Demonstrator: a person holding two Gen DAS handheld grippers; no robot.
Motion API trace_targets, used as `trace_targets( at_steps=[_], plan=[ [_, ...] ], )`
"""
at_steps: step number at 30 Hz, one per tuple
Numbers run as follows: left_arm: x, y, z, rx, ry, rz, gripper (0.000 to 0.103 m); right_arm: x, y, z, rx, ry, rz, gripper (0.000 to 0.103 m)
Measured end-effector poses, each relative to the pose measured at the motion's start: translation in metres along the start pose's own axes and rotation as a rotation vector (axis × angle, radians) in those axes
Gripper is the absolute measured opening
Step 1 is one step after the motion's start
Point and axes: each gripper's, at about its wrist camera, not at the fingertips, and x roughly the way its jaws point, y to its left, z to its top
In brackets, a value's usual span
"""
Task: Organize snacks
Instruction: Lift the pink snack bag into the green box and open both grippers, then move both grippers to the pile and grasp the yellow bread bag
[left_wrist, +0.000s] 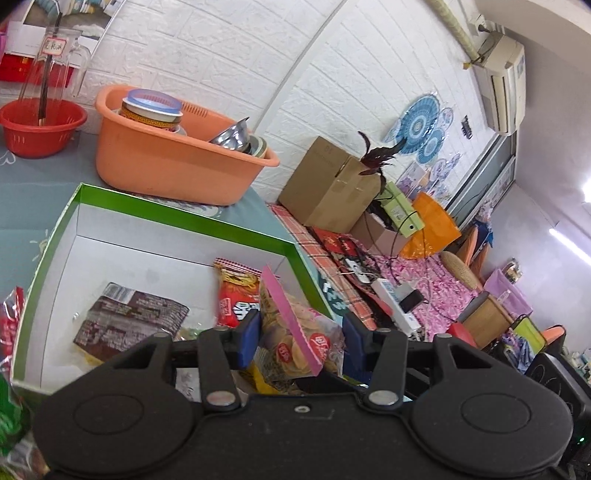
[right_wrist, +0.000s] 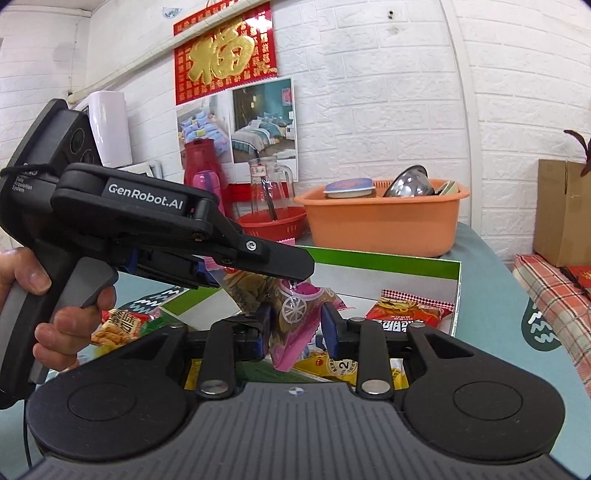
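A green-rimmed white box (left_wrist: 110, 199) lies on the table; it also shows in the right wrist view (right_wrist: 406, 264). Inside lie a brown snack packet (left_wrist: 129, 317) and a red snack packet (left_wrist: 236, 291), also in the right wrist view (right_wrist: 410, 314). A pink-edged clear bag of round crackers (left_wrist: 295, 332) hangs over the box. My left gripper (left_wrist: 301, 332) has its pads either side of the bag, with gaps. My right gripper (right_wrist: 295, 328) stands around the bag's pink lower end (right_wrist: 291, 332), jaws apart. The left gripper (right_wrist: 255, 275) appears above it.
An orange basin (left_wrist: 177, 162) with bowls and a red basket (left_wrist: 40, 125) with a glass jug stand behind the box. More snack packets (right_wrist: 122, 325) lie left of the box. A cardboard box (left_wrist: 328, 184) and clutter sit beyond the table's right edge.
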Motion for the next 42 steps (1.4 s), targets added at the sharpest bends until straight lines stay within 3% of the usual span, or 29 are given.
trace_targets(
  at_steps=[3, 4, 5, 7, 10, 12, 15, 20, 26, 33, 42],
  plan=[
    [0.012, 0.008, 0.003, -0.005, 0.016, 0.043, 0.058, 0.015, -0.002, -0.004, -0.009, 0.008, -0.016, 0.054],
    [0.017, 0.011, 0.004, -0.009, 0.033, 0.059, 0.087, 0.022, -0.001, -0.005, -0.022, 0.011, -0.043, 0.057],
    [0.021, 0.013, 0.003, -0.017, 0.049, 0.087, 0.103, 0.030, 0.001, -0.007, -0.037, 0.019, -0.071, 0.064],
    [0.022, 0.014, 0.002, -0.025, 0.047, 0.141, 0.103, 0.041, 0.005, -0.013, -0.075, 0.044, -0.096, 0.067],
    [0.008, 0.012, 0.001, -0.008, 0.019, 0.128, 0.103, 0.038, 0.009, -0.016, -0.122, 0.037, -0.104, 0.080],
    [-0.007, 0.008, 0.000, 0.003, -0.012, 0.131, 0.103, 0.028, 0.010, -0.013, -0.114, 0.018, -0.113, 0.099],
    [-0.033, -0.003, -0.002, 0.016, -0.042, 0.120, 0.103, 0.003, 0.012, -0.006, -0.068, -0.027, -0.105, 0.103],
    [-0.075, -0.025, -0.019, 0.045, -0.075, 0.151, 0.103, -0.040, 0.023, 0.001, 0.012, -0.075, -0.070, 0.103],
    [-0.109, -0.031, -0.055, 0.069, -0.078, 0.178, 0.103, -0.070, 0.043, -0.013, 0.042, -0.047, 0.004, 0.103],
    [-0.148, 0.004, -0.096, -0.083, -0.090, 0.191, 0.103, -0.062, 0.068, -0.032, 0.021, 0.042, 0.099, 0.103],
    [-0.195, 0.035, -0.139, -0.224, -0.119, 0.243, 0.103, -0.015, 0.109, -0.023, -0.096, 0.065, 0.136, 0.103]
  ],
)
